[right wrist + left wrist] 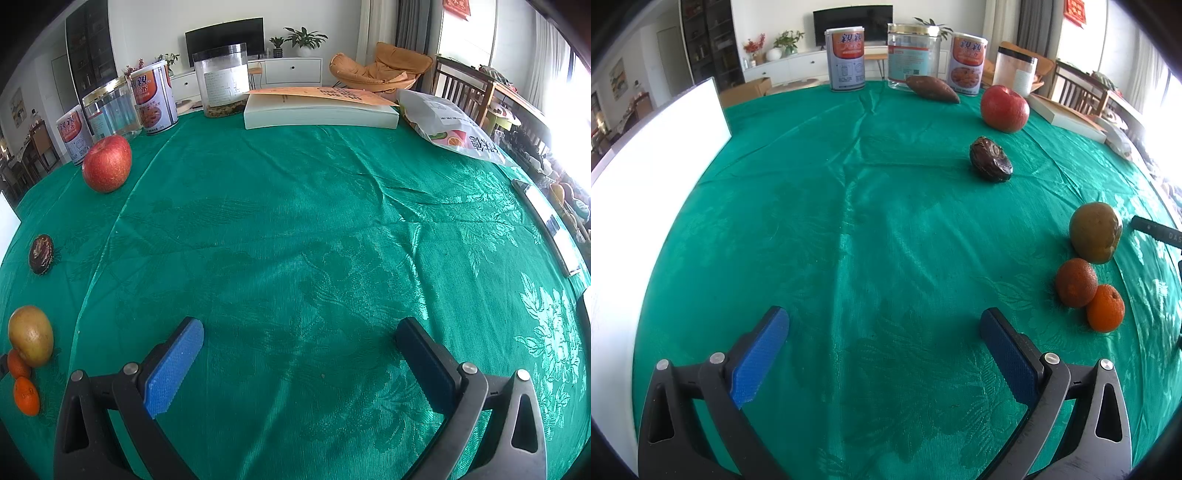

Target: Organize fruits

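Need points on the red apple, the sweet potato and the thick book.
red apple (pixel 1004 109), left wrist view, middle of its front skin.
sweet potato (pixel 932 89), left wrist view, mid-body.
thick book (pixel 320 115), right wrist view, page edge.

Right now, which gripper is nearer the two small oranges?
Probably the left gripper: the two small oranges lie just right of it. From the right gripper they sit far left.

The darker orange (pixel 17 363) sits half hidden behind the pear (pixel 31 336).
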Tool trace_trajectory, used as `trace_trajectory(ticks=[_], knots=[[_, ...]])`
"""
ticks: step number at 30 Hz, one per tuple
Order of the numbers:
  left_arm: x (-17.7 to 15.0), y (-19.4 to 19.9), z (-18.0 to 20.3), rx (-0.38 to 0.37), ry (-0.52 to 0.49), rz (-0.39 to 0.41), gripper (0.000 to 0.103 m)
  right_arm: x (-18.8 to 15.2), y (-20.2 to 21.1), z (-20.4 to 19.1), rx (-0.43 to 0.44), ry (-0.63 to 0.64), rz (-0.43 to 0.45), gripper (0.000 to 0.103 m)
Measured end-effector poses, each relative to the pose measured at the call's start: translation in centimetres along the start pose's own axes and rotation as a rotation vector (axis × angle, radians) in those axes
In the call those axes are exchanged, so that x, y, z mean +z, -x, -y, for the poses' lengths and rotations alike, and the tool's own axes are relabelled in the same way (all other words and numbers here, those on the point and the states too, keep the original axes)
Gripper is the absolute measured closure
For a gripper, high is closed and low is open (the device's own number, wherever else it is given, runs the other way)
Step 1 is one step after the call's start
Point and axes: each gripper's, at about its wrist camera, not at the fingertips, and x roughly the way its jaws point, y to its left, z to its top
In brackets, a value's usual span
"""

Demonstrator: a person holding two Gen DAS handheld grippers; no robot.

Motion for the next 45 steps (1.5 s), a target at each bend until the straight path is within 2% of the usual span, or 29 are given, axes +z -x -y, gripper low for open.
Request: trace_trajectory(ticks=[45], knots=[[0.02, -0.07, -0.15, 0.008, 0.008, 0.002, 0.000, 0.04, -0.07, -0.01, -0.001, 0.000, 0.000, 0.000]])
